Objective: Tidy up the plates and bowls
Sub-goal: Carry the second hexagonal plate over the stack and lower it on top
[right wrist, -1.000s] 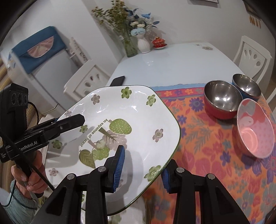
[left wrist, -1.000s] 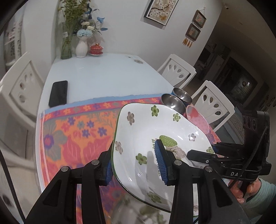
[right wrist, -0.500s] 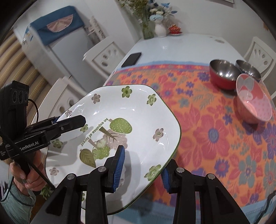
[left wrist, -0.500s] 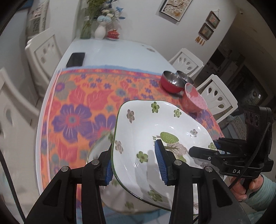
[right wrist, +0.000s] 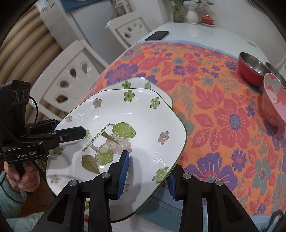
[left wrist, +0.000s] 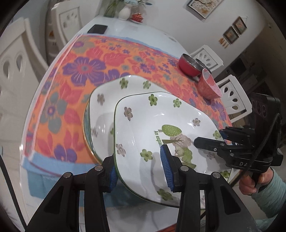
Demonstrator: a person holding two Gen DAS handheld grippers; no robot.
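Note:
A white square plate with green flowers and a tree print (left wrist: 152, 128) (right wrist: 125, 116) hangs tilted above the table's near edge. My left gripper (left wrist: 139, 167) (right wrist: 69, 127) is shut on its one rim. My right gripper (right wrist: 147, 176) (left wrist: 209, 138) is shut on the opposite rim. Under it, partly covered, a matching flowered plate (left wrist: 100, 110) (right wrist: 141, 82) lies on the flowered tablecloth (left wrist: 80, 71), with another rim showing beneath. Whether the held plate touches it I cannot tell.
A red steel bowl (left wrist: 188, 66) (right wrist: 250, 71), a second steel bowl (right wrist: 275, 69) and a tilted pink bowl (left wrist: 209, 87) (right wrist: 273, 101) stand at the cloth's right. A black phone (right wrist: 157, 35) and vases (left wrist: 124, 12) sit at the far end. White chairs (right wrist: 71, 78) flank the table.
Both hands have carried the plate down and toward the table's near edge, over the plate lying on the cloth. Both grips hold as before.

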